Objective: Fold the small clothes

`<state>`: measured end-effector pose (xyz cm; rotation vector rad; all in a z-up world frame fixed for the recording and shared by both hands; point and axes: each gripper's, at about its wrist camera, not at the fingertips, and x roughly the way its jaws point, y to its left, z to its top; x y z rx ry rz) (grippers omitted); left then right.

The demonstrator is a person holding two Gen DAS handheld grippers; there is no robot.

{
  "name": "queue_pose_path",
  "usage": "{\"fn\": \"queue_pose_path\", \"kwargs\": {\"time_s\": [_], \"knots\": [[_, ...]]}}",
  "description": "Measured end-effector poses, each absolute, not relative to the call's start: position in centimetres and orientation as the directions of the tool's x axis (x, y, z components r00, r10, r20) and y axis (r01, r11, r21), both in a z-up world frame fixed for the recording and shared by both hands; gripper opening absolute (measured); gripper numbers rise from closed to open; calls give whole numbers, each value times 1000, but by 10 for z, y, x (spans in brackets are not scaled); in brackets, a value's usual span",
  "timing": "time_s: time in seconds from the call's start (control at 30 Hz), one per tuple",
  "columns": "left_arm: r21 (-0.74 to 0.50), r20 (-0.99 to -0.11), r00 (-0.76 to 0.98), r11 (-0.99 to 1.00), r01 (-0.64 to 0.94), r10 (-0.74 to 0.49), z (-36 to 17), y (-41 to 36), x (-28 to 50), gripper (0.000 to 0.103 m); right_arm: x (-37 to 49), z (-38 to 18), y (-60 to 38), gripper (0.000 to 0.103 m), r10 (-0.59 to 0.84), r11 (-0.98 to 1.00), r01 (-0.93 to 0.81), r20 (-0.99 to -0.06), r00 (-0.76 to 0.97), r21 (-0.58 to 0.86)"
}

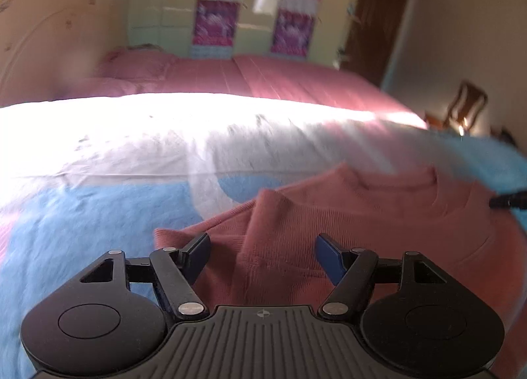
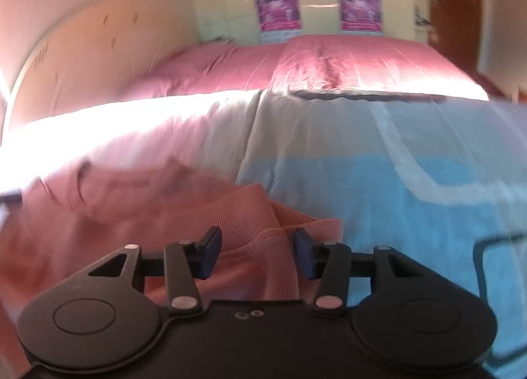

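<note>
Right now a pink sweater [image 1: 378,230] lies flat on a blue and white blanket [image 1: 82,221] on a bed. Its neck hole points away from both tools, toward the far pink bedspread [image 1: 296,82] and the cupboard with purple posters [image 1: 217,23].

So the sweater's long way runs from near to far, and its sleeves stick out to the two sides. One sleeve reaches toward the left, and its cuff lies just past the left gripper [image 1: 262,255]. The other sleeve end lies bunched up right under the right gripper [image 2: 257,252].

Both tools have their jaws spread apart. Nothing is pinched in either one. Pink cloth shows in the gap of each, but I cannot tell if the blue pads touch it.

Each tool is close to its own side of the sweater. The right one looks a bit nearer to a sleeve edge, since the cuff sits right by its blue pads. The left one hangs over the fold where the sleeve meets the body.

I think the next job is to grab a sleeve on each side and fold it in across the middle.
</note>
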<state>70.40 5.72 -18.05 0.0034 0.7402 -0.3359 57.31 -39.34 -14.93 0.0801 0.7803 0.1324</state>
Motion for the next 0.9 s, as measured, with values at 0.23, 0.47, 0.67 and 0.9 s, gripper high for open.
{"fn": "queue_pose_path", "kwargs": {"time_s": [0.23,0.47,0.67,0.9], "knots": [[-48,-501,834,970,240,-231,-150,53,665,9,554,-136,-384,9,115,992,-121,-597,794,31],[-98,-568,803,984,151,-180,-152,60,678,8,552,-140,-395,9,67,996,-20,-553,831,91],[-61,-597,786,986,156,-161,-157,51,693,9,566,-150,-397,9,51,995,8,-594,803,95],[-34,-610,787,995,95,-96,-163,49,696,44,565,-162,-400,25,12,990,78,-631,775,114]]}}
